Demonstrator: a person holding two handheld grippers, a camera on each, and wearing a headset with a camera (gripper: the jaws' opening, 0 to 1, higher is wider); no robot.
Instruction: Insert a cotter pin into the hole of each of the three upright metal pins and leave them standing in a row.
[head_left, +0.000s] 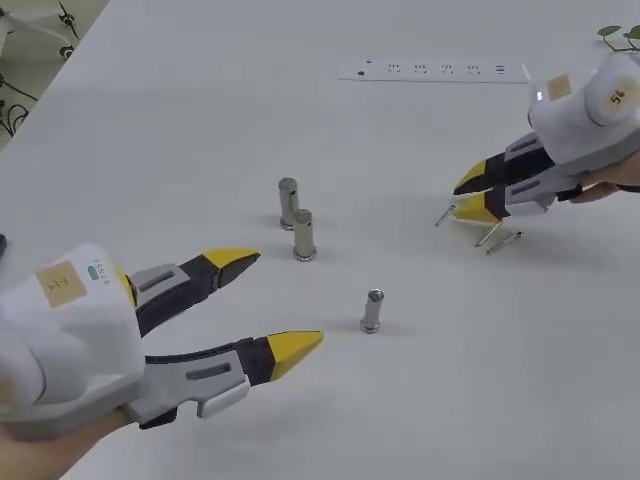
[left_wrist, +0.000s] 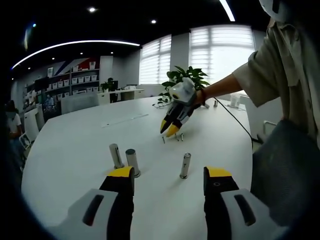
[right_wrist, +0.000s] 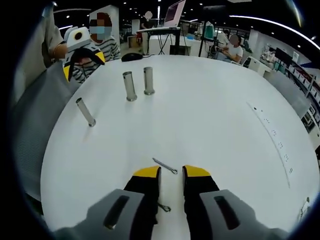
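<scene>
Three upright metal pins stand on the white table: two close together (head_left: 288, 203) (head_left: 304, 236) and a thinner one (head_left: 372, 311) apart, nearer me. My left gripper (head_left: 270, 302) is open, empty, just left of the thin pin (left_wrist: 185, 165). My right gripper (head_left: 468, 195) hovers low at the right, jaws a little apart, holding nothing. Several cotter pins (head_left: 487, 235) lie loose beneath it. In the right gripper view one cotter pin (right_wrist: 165, 166) lies just past the fingertips and another (right_wrist: 163, 206) lies on the table under the gap between the jaws of that gripper (right_wrist: 172, 174).
A white power strip (head_left: 433, 70) lies at the table's far side, a potted plant (head_left: 625, 35) at the far right corner. Bare table (head_left: 150, 150) spreads to the left. People sit at a table behind (right_wrist: 227, 45).
</scene>
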